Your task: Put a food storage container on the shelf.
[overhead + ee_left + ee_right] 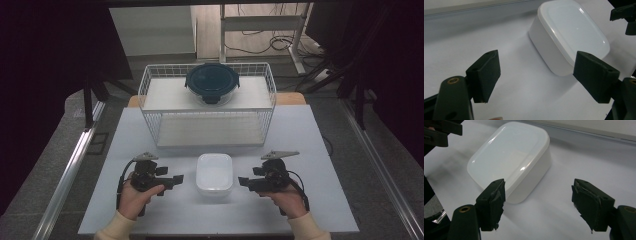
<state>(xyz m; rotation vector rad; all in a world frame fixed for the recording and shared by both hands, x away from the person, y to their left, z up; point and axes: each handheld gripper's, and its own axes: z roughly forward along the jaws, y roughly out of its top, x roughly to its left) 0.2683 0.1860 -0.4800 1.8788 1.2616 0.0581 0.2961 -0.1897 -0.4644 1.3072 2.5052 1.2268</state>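
Bare stretches of pale blue-grey table (300,140) either side of the white rounded-square plastic box (214,173), open for passage. Beyond, blocked by the white wire basket (207,107), dark round lidded container (212,82) on top.

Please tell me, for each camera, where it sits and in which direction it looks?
High view: above the near table edge, looking forward and down at the white wire basket; both hands with hand-held grippers show.
Left gripper view: rides the left hand-held gripper, facing the white rounded plastic box; own open black jaws show.
Right gripper view: rides the right hand-held gripper, facing the box; own open jaws show.
Shared: that box.
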